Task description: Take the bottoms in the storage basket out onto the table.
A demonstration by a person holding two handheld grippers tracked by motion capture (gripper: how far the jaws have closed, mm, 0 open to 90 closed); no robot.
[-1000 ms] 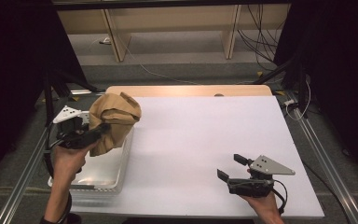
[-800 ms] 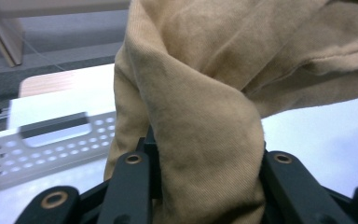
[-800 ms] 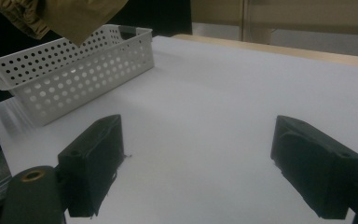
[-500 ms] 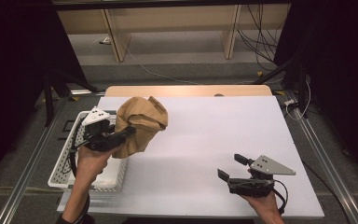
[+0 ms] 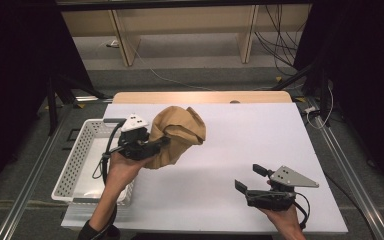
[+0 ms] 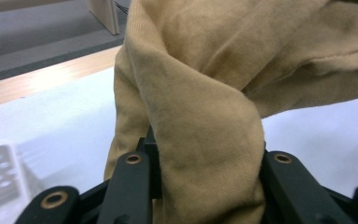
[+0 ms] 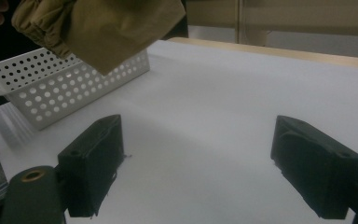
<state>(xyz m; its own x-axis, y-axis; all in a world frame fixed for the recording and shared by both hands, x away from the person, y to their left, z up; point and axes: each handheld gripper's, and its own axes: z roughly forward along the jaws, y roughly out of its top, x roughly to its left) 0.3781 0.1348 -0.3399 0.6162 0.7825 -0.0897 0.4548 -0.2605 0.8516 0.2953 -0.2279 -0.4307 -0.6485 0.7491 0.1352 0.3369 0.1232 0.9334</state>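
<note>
Since the earlier frames the left gripper (image 5: 156, 145) has carried the tan cloth (image 5: 177, 135) rightward — from above the white perforated basket (image 5: 77, 160) out over the white table (image 5: 260, 145), while the right gripper (image 5: 252, 179) has kept its place near the table's front right edge. Left gripper view: both black jaws are clamped on a bunched fold of the cloth (image 6: 200, 116), fabric filling the gap between them and rising in a thick twist above. Cloth hangs clear of the table, crumpled, just to the right of the basket; in the right gripper view its lower corner (image 7: 107, 32) hangs in front of the basket's rim (image 7: 74, 88). Right gripper's jaws stand wide apart with nothing between them — bare tabletop (image 7: 205, 121) shows in the gap. Basket sits at the table's left edge, partly overhanging it.
</note>
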